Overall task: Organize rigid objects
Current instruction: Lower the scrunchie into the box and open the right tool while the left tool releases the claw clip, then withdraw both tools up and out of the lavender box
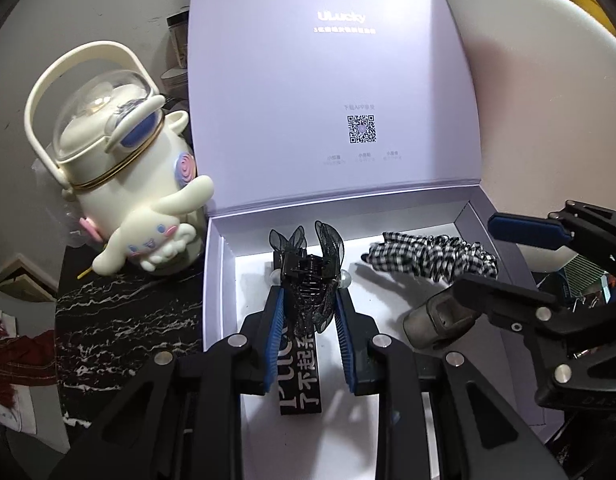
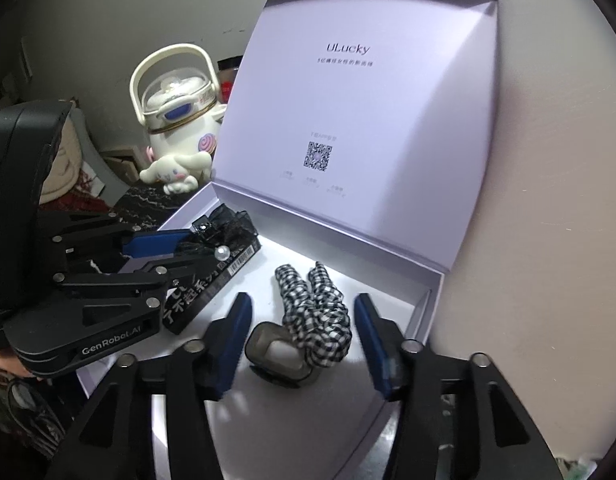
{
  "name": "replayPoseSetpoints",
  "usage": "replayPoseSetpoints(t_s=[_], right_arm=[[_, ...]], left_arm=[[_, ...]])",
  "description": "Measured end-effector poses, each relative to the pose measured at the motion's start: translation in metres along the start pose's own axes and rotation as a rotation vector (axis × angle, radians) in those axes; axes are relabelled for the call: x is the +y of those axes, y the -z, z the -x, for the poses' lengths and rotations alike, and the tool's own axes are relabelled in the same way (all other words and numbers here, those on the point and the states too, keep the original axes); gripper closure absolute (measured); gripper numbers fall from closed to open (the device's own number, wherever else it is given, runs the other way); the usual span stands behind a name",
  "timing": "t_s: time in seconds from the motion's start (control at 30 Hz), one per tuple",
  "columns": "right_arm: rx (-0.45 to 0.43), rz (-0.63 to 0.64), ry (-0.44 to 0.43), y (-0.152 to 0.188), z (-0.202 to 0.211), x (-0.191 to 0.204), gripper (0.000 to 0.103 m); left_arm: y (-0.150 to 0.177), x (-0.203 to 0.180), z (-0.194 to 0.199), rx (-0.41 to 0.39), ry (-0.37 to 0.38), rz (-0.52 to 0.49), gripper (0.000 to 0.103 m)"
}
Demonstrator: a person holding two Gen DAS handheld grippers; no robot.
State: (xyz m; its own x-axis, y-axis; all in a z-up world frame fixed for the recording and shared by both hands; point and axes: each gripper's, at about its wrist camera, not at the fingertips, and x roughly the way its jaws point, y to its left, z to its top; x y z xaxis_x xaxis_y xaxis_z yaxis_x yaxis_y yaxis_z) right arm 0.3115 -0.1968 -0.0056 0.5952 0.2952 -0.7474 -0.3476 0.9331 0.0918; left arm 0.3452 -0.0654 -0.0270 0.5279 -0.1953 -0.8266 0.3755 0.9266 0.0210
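An open white gift box [image 1: 214, 280] [image 2: 428, 300] has its lilac lid [image 1: 328, 80] standing upright behind it. My left gripper [image 1: 308, 292] [image 2: 188, 246] is shut on a black butterfly hair claw with pearls [image 1: 308, 276] [image 2: 224, 228], held over a flat black packet with white lettering [image 1: 302, 376] [image 2: 204, 292] in the box's left half. In the right half lie a black-and-white checked scrunchie [image 1: 432, 258] [image 2: 320, 320] and a small grey case [image 1: 436, 320] [image 2: 276, 354]. My right gripper [image 1: 478, 254] [image 2: 302, 302] is open above these two, its pads touching neither.
A cream character kettle with a loop handle [image 1: 128, 168] [image 2: 180, 120] stands left of the box on a black marbled tabletop [image 1: 120, 320]. A large pale rounded cushion [image 1: 548, 80] [image 2: 548, 200] rises behind and right of the box. Red cloth and clutter lie at far left.
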Motion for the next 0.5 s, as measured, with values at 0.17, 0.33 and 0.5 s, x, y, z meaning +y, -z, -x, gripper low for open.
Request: replayPoseSetpoints(t_s=[0.17, 0.33, 0.5], right_arm=[[-0.014, 0.0, 0.022, 0.0, 0.012, 0.002, 0.04], [-0.027, -0.001, 0.029, 0.002, 0.025, 0.007, 0.04], [-0.036, -0.002, 0.042, 0.005, 0.036, 0.01, 0.04]], left_arm=[[-0.001, 0.001, 0.013, 0.016, -0.031, 0.017, 0.078], [0.008, 0.008, 0.025, 0.015, -0.057, 0.029, 0.078], [0.011, 0.011, 0.043, 0.004, -0.054, 0.031, 0.077]])
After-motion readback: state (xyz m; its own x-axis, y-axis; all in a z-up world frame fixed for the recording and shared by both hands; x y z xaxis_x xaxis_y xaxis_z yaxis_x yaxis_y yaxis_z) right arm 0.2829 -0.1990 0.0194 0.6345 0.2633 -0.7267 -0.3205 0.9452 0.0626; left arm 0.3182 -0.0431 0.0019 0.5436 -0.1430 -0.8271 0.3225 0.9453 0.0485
